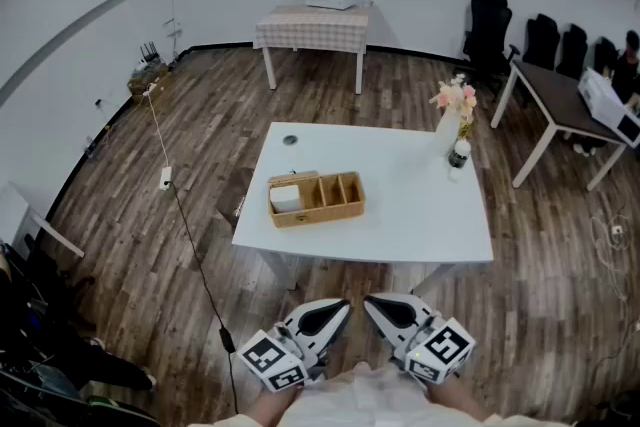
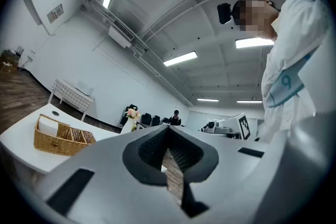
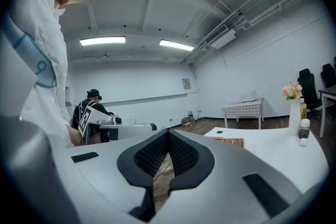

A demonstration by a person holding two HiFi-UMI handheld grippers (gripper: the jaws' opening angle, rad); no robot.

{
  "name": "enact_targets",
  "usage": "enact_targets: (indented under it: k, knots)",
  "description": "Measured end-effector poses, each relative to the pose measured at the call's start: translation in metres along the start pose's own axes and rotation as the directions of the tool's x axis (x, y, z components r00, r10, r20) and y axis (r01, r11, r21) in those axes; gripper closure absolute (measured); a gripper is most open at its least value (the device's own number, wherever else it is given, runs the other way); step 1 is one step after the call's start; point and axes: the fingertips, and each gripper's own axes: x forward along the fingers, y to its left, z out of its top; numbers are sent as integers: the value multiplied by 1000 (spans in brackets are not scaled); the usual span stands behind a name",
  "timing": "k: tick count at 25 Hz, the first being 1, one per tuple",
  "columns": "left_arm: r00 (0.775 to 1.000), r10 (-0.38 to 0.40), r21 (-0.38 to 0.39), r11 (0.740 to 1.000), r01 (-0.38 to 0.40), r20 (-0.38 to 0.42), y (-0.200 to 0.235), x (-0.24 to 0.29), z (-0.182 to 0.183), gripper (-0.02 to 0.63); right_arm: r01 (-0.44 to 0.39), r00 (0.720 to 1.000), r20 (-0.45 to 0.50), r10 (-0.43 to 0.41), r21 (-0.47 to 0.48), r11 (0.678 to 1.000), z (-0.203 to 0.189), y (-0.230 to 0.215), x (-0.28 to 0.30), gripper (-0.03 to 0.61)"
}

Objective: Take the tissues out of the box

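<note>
A wicker box (image 1: 318, 212) with several compartments stands on the white table (image 1: 410, 210). A stack of white tissues (image 1: 285, 198) fills its left compartment. Both grippers are held low near my body, well short of the table's near edge. My left gripper (image 1: 340, 309) and right gripper (image 1: 372, 304) point inward, tips close together, jaws shut and empty. The left gripper view shows the left gripper (image 2: 169, 128) with pads meeting, and the box (image 2: 55, 143) and tissues (image 2: 47, 126) far to its left. In the right gripper view the right gripper (image 3: 168, 132) is shut and the box (image 3: 229, 141) shows beyond.
A vase of flowers (image 1: 452, 115), a small bottle (image 1: 459, 155) and a round lid (image 1: 290, 140) sit on the table's far side. A checked-cloth table (image 1: 312, 27), black chairs (image 1: 487, 33) and a desk (image 1: 560, 105) stand behind. A cable (image 1: 190, 235) runs across the wooden floor at the left.
</note>
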Motion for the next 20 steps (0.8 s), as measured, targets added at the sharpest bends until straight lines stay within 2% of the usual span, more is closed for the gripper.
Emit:
enact_targets:
  k: [17,20]
  knots:
    - [1000,-3,-3,1000,3,-24,1,6,-2,614,-4,1000,15,4,16,1000,-1,-9,-2,548]
    - [1000,-7,-2,1000,7,-25,0,11,-2,614,-19,999,36,17,51,999,2,-11,-2,548]
